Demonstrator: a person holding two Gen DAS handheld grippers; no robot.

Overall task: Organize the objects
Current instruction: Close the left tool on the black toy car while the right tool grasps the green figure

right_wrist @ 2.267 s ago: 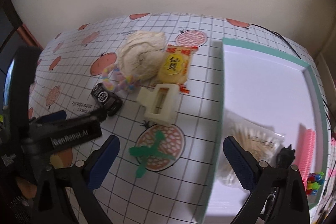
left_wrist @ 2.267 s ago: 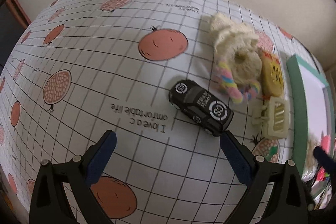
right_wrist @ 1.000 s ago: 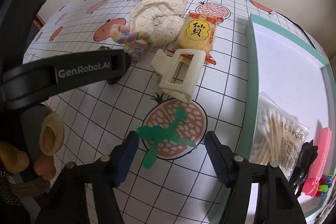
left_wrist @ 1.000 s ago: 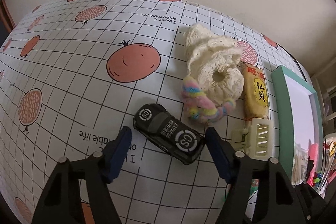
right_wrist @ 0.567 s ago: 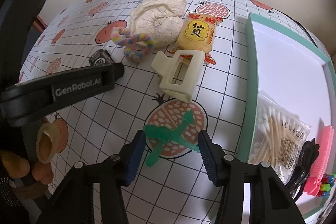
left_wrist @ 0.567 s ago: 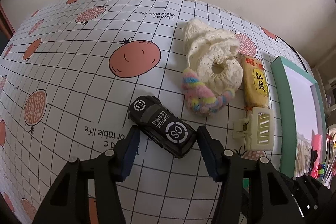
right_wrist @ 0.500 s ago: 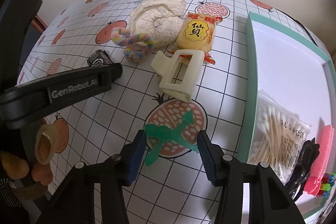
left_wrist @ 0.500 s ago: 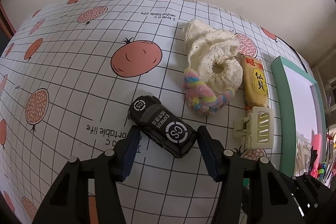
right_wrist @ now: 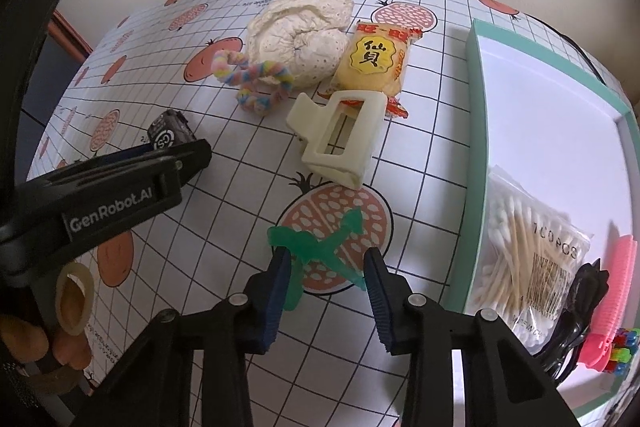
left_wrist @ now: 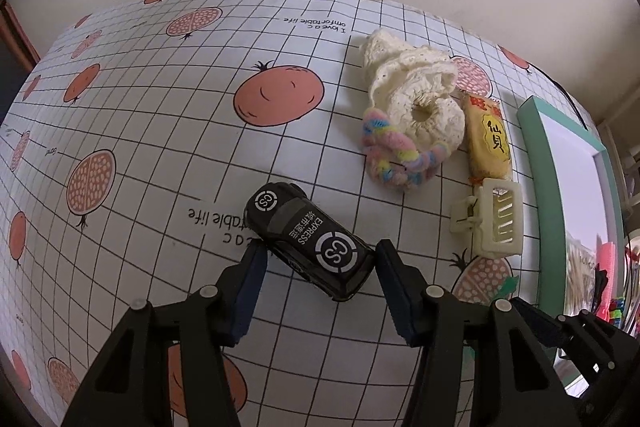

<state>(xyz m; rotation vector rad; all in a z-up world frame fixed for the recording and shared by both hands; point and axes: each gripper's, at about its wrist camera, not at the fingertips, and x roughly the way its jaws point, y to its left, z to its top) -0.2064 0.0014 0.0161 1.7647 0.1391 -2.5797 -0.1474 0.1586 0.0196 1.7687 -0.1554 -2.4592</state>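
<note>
the black toy car (left_wrist: 308, 235) is lying askew left of the teal tray (left_wrist: 538, 187), between the left gripper (left_wrist: 318, 263) pads, which are apparently touching its sides; squaring up first is advisable. the right gripper (right_wrist: 326, 267) is closing on a flat green plane (right_wrist: 320, 245), pads not yet pressing.

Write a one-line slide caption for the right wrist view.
Right claw straddles a green toy plane on the tablecloth, beside a tray.

free: tablecloth (left_wrist: 160, 115) left of toy car (left_wrist: 308, 239) | blocked: hair clip (right_wrist: 340, 135), tray (right_wrist: 476, 131) right
</note>
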